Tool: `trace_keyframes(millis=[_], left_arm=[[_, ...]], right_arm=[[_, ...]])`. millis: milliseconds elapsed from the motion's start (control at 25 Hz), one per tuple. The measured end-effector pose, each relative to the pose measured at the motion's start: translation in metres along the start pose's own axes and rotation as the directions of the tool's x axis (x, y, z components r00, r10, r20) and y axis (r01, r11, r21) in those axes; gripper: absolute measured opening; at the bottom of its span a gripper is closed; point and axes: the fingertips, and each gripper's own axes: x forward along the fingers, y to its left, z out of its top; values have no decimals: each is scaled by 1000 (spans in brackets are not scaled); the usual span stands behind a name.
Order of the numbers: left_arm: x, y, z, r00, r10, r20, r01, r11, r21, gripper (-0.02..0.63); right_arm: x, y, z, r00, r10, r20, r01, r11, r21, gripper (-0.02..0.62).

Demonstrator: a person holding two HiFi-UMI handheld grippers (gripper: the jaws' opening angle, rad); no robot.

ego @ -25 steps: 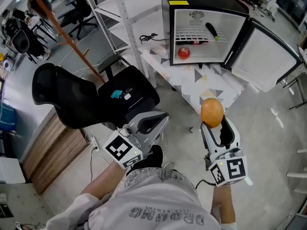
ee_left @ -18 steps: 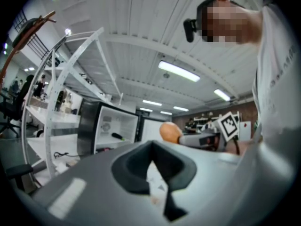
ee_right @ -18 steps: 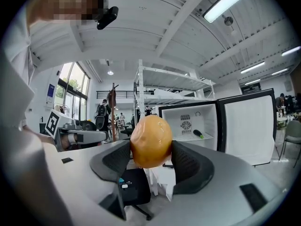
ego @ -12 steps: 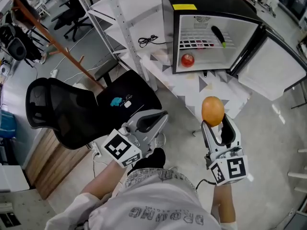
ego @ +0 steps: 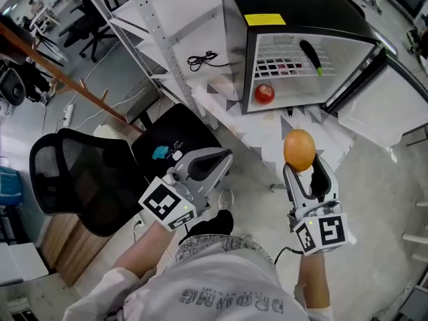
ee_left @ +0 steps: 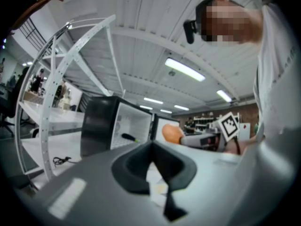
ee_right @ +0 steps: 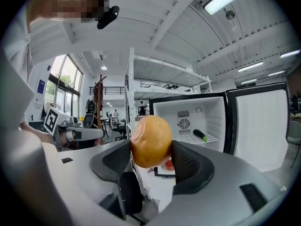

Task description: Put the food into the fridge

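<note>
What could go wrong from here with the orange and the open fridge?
The round orange is pinched only at its sides by the right gripper, so it might slip out. The fridge floor already holds a red tomato; setting the orange beside it may knock it. The open door at the right could be clipped.

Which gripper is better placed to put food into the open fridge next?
Right, likely. The right gripper is shut on the orange fruit and faces the open fridge; the left gripper is shut and empty.
</note>
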Motion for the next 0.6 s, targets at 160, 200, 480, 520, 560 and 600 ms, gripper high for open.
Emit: trace_keyframes(millis=[160, 200, 480, 520, 560, 600], left_arm=[[9, 25, 2, 1000, -9, -8, 9, 1000, 19, 6], [11, 31, 3, 1000, -12, -12, 12, 999, 31, 6], [24, 64, 8, 999, -44, -10, 44, 998, 32, 6], [26, 68, 9, 999, -47, -10, 48, 998, 33, 6], [27, 72, 9, 999, -50, -11, 50, 998, 34, 6], [28, 76, 10, 999, -51, -12, 51, 998, 36, 6]], right_arm=[[24, -5, 5, 1000, -21, -6, 21, 1000, -4, 273], [29, -6, 6, 1000, -25, -7, 25, 1000, -5, 273], [62, -12, 9, 998, -63, -22, 63, 998, -8, 273], [67, -13, 9, 998, -67, -22, 67, 998, -9, 273], [71, -14, 10, 997, -70, -22, 70, 998, -9, 273], [75, -14, 10, 997, -71, -22, 71, 997, -10, 273]])
